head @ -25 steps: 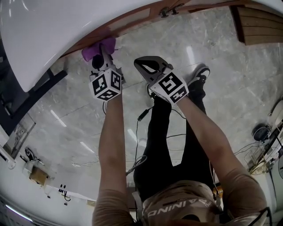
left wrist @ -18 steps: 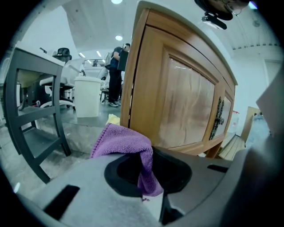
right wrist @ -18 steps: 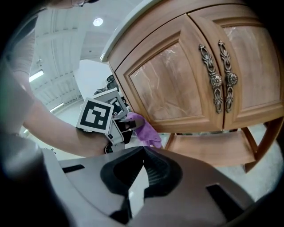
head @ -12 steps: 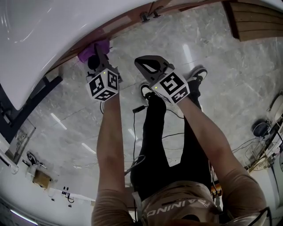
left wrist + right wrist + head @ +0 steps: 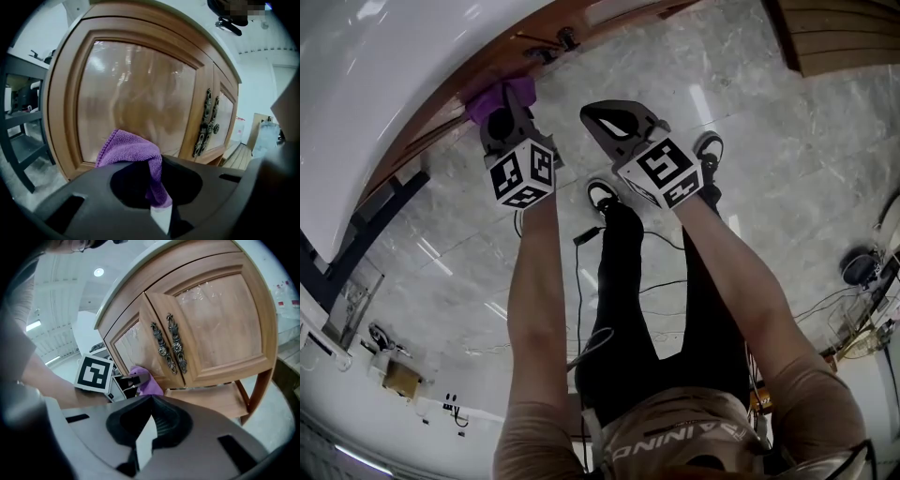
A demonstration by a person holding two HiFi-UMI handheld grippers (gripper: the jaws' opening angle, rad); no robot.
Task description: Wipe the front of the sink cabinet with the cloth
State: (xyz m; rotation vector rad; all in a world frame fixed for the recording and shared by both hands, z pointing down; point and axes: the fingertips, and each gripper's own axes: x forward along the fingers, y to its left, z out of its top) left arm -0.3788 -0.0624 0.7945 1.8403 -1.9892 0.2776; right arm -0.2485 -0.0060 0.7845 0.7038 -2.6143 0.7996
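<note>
The left gripper [image 5: 157, 208] has its jaws pinched tight on the purple cloth [image 5: 130, 149]. The cloth bunches up at 12 o'clock from them, low against the left cabinet door [image 5: 136, 93]; it probably touches the panel, though the contact itself is not plain. The ornate handles [image 5: 206, 123] sit at 2 o'clock, well apart from it. The right gripper [image 5: 143, 439], at 3 o'clock of the left one, is closed on nothing. In the head view the white countertop [image 5: 384, 75] overhangs and hides most of the cabinet front. Marble floor [image 5: 787, 150] lies open toward 3 o'clock, and a black frame [image 5: 370, 220] crowds 9 o'clock.
</note>
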